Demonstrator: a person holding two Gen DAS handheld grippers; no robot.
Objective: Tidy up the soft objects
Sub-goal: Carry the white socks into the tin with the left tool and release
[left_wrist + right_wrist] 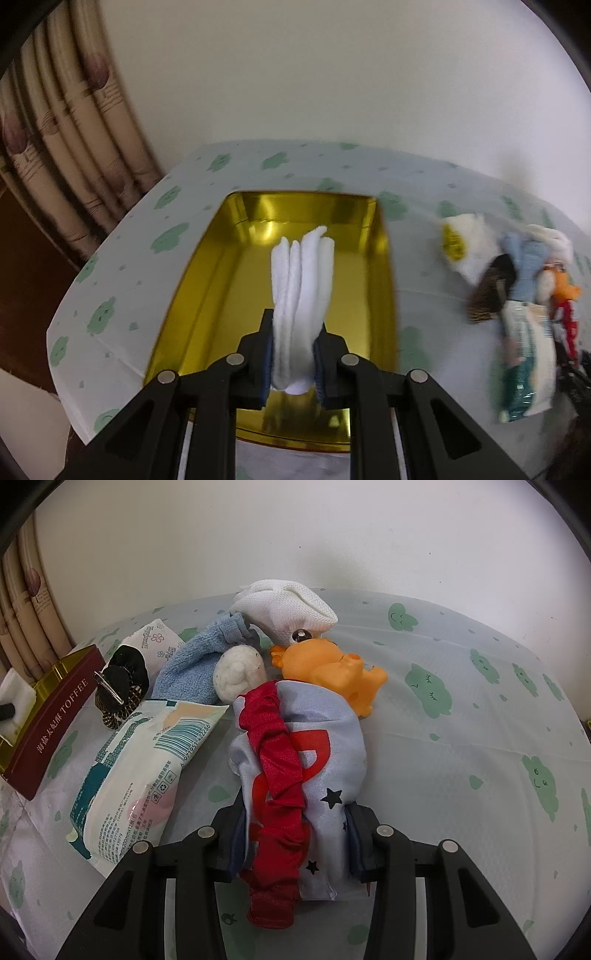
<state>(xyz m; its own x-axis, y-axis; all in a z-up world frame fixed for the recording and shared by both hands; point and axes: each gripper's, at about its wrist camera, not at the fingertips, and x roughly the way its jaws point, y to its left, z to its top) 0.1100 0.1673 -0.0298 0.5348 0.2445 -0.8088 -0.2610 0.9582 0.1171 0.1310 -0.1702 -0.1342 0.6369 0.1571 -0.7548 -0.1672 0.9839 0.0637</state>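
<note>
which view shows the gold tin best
The left wrist view: the gold tin lies open below the gripper, inside fully visible. The right wrist view catches only its dark red side at the left edge.

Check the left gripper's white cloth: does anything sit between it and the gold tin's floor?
Nothing visible does. The left gripper is shut on the folded white cloth right over the open gold tin, whose visible floor is bare. The other soft things lie outside it.

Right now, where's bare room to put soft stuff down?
The gold tin floor is bare beside the white cloth in the left claw. The tablecloth right of the orange toy is free. It is crowded from the wipes pack to that toy.
</note>
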